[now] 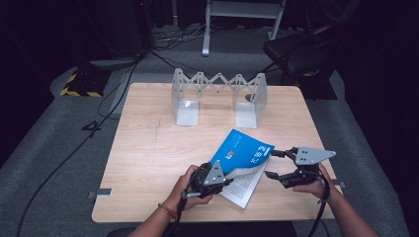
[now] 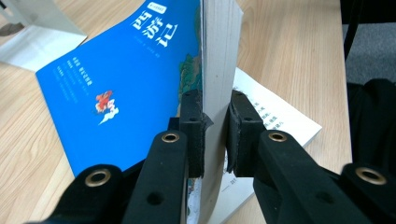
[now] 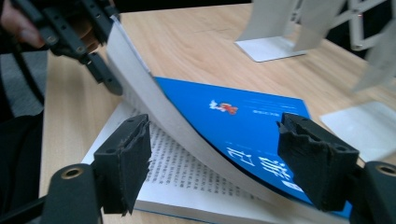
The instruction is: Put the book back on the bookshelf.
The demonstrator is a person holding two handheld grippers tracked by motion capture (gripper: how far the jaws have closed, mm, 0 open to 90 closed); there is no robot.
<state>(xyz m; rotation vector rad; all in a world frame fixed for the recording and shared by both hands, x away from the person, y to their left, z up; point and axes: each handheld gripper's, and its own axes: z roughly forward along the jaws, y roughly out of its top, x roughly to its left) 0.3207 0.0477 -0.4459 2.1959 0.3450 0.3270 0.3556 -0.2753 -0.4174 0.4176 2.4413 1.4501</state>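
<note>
Your left gripper near centre, black jaws clamped tight, your right gripper at right, black jaws spread wide, forearms entering from the near edge.

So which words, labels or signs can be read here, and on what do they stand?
"西游记": white title on the blue paperback book's cover, in the left gripper view.
Small white lines beside the cover's red-and-white emblem: too small to read.
Printed text on the open white page: too blurred to read.
</note>
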